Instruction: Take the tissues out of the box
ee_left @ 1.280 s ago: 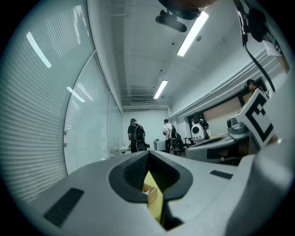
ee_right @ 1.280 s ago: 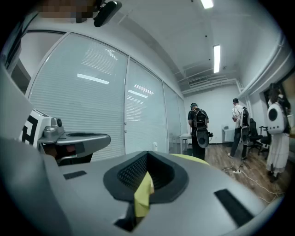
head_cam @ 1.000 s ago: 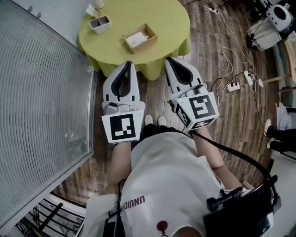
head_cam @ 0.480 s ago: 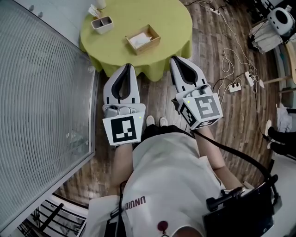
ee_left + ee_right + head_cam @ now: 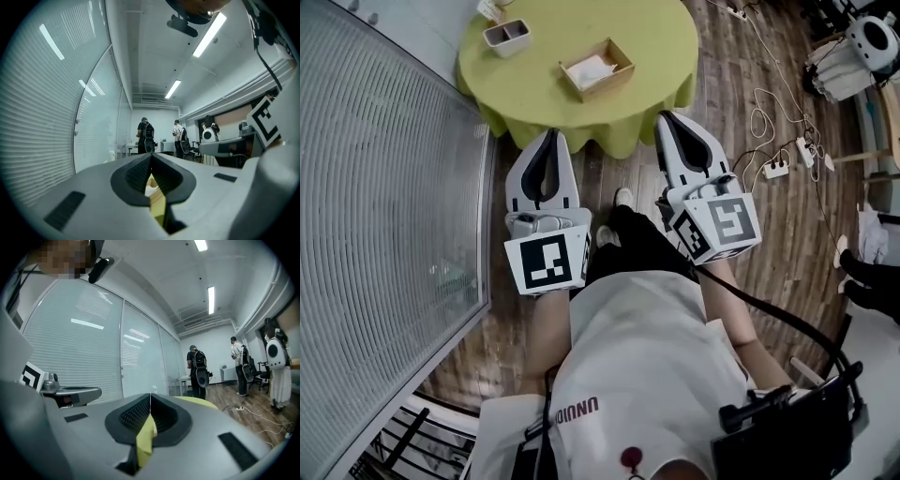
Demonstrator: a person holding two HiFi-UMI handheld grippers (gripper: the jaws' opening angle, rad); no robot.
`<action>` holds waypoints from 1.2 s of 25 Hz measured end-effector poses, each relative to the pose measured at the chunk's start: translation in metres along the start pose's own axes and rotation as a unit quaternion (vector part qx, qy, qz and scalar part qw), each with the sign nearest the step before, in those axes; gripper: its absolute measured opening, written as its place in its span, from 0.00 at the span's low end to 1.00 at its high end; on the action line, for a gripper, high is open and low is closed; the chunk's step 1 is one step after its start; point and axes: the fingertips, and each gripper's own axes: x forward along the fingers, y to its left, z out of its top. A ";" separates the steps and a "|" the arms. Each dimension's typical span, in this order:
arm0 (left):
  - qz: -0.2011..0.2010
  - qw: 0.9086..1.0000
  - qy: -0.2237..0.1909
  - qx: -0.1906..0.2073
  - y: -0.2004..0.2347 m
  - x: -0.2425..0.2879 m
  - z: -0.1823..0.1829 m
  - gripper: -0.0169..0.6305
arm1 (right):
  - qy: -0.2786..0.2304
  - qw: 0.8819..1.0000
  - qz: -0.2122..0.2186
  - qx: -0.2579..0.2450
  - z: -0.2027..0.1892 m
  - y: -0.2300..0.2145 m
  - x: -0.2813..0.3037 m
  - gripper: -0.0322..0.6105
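Note:
A round table under a yellow-green cloth stands ahead of me. On it sits an open wooden box with white tissues inside. My left gripper is held level at the table's near edge, jaws shut and empty; its tips meet in the left gripper view. My right gripper is beside it to the right, also shut and empty, tips together. Both are short of the box and touch nothing.
A white two-part holder stands at the table's far left. A glass wall with blinds runs along the left. Cables and a power strip lie on the wood floor at right. Two people stand far down the room.
Both grippers have come forward toward the table's near edge, and the person has stepped one foot ahead. The jaws stayed shut.

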 end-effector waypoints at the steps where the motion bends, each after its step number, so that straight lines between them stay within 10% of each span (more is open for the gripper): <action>1: 0.001 1.000 0.004 0.004 0.003 0.002 -0.005 0.05 | 0.002 1.000 0.001 0.000 -0.002 -0.002 0.004 0.08; 30: -0.016 0.996 -0.045 0.077 0.049 0.219 0.059 0.05 | -0.007 0.999 0.018 -0.034 0.044 -0.105 0.184 0.08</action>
